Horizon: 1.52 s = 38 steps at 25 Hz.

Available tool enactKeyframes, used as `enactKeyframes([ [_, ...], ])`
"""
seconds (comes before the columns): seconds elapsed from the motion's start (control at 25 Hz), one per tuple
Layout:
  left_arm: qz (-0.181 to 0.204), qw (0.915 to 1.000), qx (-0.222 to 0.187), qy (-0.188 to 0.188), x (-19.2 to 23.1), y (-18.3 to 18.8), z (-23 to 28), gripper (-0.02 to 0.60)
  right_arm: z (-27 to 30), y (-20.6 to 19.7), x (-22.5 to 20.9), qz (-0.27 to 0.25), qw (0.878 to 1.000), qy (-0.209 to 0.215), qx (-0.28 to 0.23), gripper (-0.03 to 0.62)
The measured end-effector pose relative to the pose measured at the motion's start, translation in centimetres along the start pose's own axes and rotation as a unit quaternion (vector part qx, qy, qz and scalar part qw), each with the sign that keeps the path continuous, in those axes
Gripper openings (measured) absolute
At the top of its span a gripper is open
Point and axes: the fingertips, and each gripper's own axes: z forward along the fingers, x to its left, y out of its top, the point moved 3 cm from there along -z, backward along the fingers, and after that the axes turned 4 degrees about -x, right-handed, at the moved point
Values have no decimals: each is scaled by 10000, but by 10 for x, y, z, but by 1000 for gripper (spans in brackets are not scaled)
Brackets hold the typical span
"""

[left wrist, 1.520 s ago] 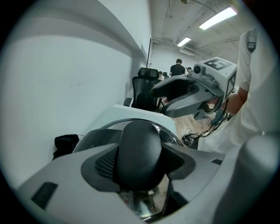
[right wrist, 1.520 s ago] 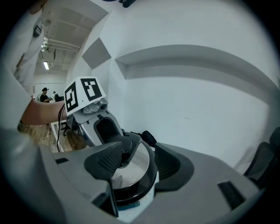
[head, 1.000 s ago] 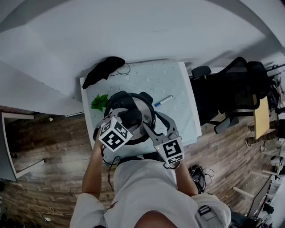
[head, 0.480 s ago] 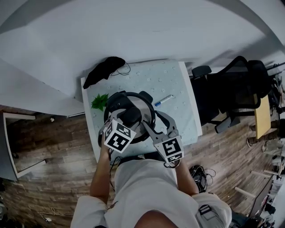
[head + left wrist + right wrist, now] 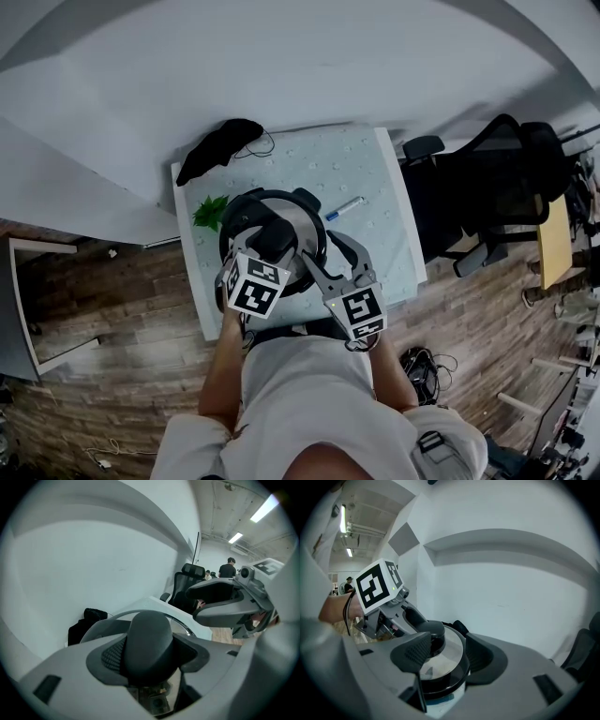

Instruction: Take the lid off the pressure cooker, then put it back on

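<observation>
The pressure cooker (image 5: 305, 225) stands on the pale table (image 5: 375, 178), its steel lid (image 5: 449, 660) carrying a black knob (image 5: 276, 238). My left gripper (image 5: 272, 244) comes in from the near side and is shut on that knob (image 5: 150, 639), which fills the space between its jaws (image 5: 150, 654). My right gripper (image 5: 324, 249) is open at the cooker's right side. In the right gripper view its jaws (image 5: 445, 656) stand apart with the lid's edge between and behind them. Whether the lid rests on the pot or is slightly raised, I cannot tell.
A black cloth (image 5: 217, 148) lies at the table's far left corner, a green leaf sprig (image 5: 208, 214) left of the cooker, a blue pen (image 5: 344, 210) to its right. Black office chairs (image 5: 469, 206) stand past the table's right edge. Wooden floor surrounds the table.
My left gripper and forearm have shifted a little right and toward me, staying on the knob. The right gripper has barely moved.
</observation>
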Motion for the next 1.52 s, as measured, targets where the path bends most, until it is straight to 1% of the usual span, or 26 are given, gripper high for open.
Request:
enactKeyframes([
  [0.16,-17,9990,-429,96,-1,0,-3,298,-4,2,1,-28,9999,-70,-82,236],
  [0.28,-94,9971,-759,15,-2,5,-9,312,-6,8,1,-47,9997,-134,-190,235],
  [0.36,-78,9950,-995,38,-1,9,-16,316,-7,12,1,-40,9994,-191,-276,233],
  [0.52,38,9846,-1724,302,-1,23,-36,305,-12,14,-2,-14,9989,-307,-368,233],
  [0.68,-5,9759,-2133,455,-6,21,-51,293,-17,10,-1,9,9987,-382,-347,225],
  [0.8,-71,9716,-2311,496,-12,18,-59,288,-23,8,-1,33,9986,-405,-350,225],
  [0.92,-33,9682,-2418,639,-17,17,-64,284,-28,7,-1,45,9986,-343,-398,225],
  [1.28,-41,9592,-2555,1207,-42,23,-73,272,-45,9,-16,-77,9974,160,-695,225],
  [1.52,-1,9499,-2623,1698,-55,31,-76,265,-51,8,-30,-218,9944,490,-908,224],
])
